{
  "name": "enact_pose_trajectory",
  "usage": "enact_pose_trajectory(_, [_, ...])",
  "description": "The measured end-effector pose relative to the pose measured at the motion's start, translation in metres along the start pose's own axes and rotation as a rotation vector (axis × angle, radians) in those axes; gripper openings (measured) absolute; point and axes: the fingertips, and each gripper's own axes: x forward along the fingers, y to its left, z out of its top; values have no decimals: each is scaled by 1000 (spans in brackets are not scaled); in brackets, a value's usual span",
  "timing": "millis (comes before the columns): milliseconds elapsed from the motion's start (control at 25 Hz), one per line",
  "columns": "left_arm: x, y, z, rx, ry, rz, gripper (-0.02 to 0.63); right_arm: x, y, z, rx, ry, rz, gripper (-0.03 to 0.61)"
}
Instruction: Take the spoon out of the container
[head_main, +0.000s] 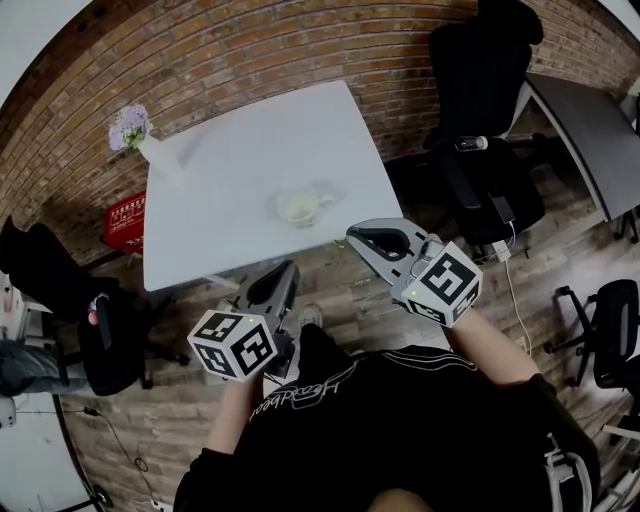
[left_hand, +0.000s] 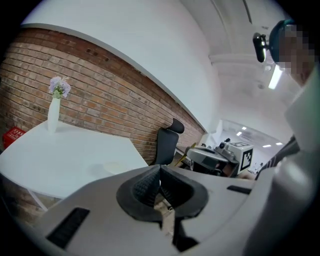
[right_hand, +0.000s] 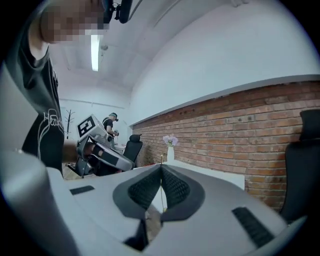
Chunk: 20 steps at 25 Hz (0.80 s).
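The left gripper (head_main: 283, 272) and right gripper (head_main: 362, 238) hover short of the white desk (head_main: 230, 170), fingers closed and empty. A pale container (head_main: 298, 208) sits near its front edge.

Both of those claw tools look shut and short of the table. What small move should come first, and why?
Probably carry the right gripper forward toward the container on the white table. Both it and the left gripper are shut on nothing and short of the table's edge, and the container sits nearer the right one.
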Motion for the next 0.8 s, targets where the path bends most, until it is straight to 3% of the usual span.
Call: enact_pose_trajectory(800, [-2, -32, -4, 33, 7, -12, 5, -34, 9, -8, 49, -19, -31, -1])
